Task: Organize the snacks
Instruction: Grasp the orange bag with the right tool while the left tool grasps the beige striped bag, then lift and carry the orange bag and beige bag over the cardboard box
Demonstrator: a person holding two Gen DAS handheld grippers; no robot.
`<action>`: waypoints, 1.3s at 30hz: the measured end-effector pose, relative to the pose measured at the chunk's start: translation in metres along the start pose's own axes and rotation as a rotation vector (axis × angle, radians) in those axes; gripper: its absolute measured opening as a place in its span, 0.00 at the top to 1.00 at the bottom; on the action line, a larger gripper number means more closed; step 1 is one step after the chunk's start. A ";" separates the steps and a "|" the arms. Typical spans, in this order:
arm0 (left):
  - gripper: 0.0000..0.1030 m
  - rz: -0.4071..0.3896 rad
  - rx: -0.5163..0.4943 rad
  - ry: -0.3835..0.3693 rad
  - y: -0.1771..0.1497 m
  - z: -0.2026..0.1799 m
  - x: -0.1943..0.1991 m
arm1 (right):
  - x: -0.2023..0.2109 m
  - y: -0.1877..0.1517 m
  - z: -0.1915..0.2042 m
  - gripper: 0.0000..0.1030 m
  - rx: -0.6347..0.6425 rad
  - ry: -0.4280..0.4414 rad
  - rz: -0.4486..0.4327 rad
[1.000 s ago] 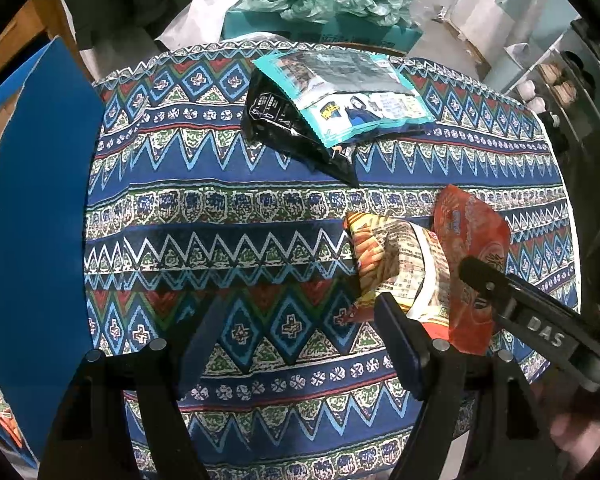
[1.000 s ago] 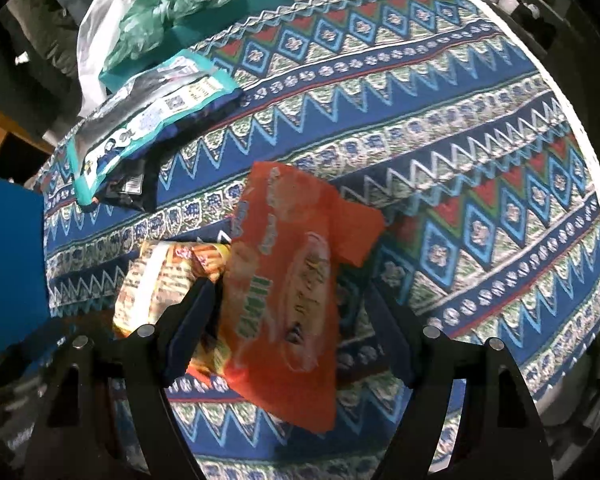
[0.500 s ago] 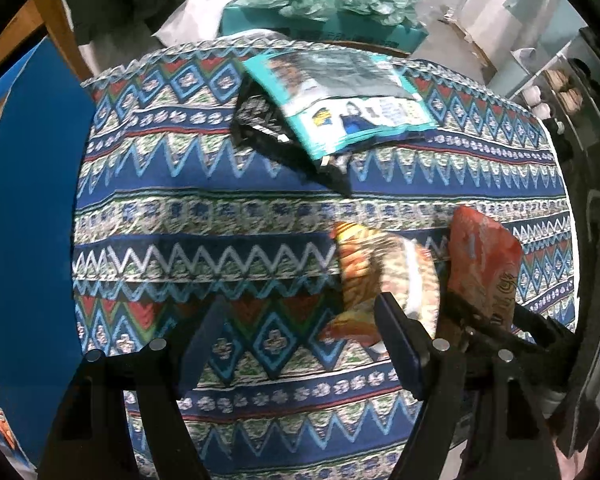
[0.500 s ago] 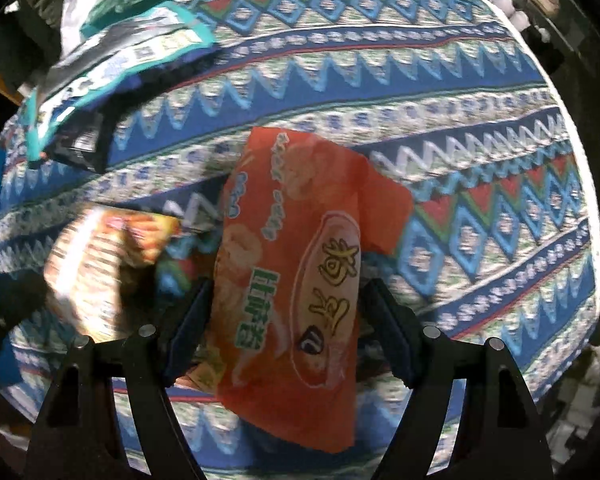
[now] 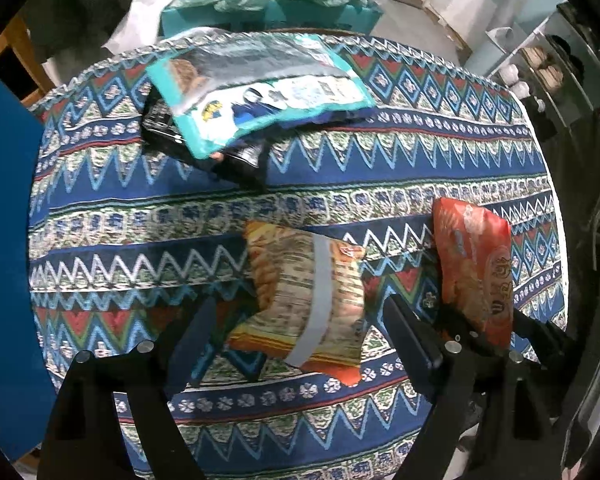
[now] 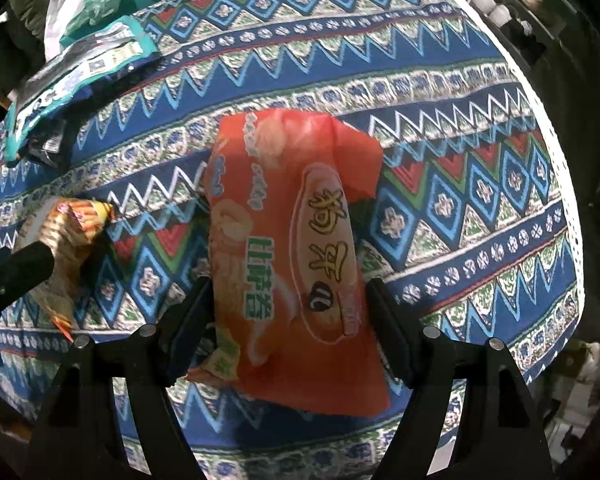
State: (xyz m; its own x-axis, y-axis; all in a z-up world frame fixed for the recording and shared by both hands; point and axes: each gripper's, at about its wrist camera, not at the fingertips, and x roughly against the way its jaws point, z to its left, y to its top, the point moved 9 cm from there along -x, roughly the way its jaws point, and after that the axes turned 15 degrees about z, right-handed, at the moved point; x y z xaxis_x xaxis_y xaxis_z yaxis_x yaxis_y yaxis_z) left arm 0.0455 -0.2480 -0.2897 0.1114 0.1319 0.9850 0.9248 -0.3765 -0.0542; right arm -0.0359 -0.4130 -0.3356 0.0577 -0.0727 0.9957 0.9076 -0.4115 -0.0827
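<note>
- My right gripper (image 6: 286,308) pinches the red bag (image 6: 296,264); a loose hold could drop it.
- My left gripper (image 5: 300,332), just been opening, straddles the yellow bag (image 5: 304,296), seemingly untouched; closing off-centre would crush it.

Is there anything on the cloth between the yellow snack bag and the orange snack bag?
No: in the left wrist view only bare patterned tablecloth separates the yellow snack bag from the orange snack bag.

a round table under a blue patterned cloth with zigzag and diamond bands (image 5: 380,168) fills the view. behind it stands a teal box heaped with crumpled green plastic (image 5: 284,4). a pale floor (image 5: 412,28) and white shelving (image 5: 528,68) lie beyond.
</note>
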 end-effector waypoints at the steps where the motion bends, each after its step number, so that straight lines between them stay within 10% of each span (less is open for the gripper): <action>1: 0.16 0.005 -0.003 0.005 0.000 0.000 -0.002 | 0.002 -0.004 -0.013 0.25 -0.001 0.008 -0.006; 16: 0.20 0.022 -0.013 0.041 0.015 0.003 -0.035 | -0.004 0.024 -0.007 0.25 0.046 -0.061 -0.103; 24: 0.47 -0.030 -0.039 0.055 0.013 0.015 -0.025 | 0.004 0.034 0.027 0.46 0.058 -0.051 -0.133; 39: 0.49 -0.122 -0.004 0.068 -0.008 0.036 0.026 | 0.053 0.007 0.080 0.47 0.139 0.011 -0.169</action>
State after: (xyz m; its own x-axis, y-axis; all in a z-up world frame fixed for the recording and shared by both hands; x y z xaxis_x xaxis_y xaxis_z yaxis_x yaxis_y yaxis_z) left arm 0.0545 -0.2082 -0.2694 -0.0268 0.1145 0.9931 0.9284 -0.3655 0.0672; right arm 0.0066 -0.3467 -0.2797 -0.1040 -0.0231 0.9943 0.9527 -0.2892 0.0930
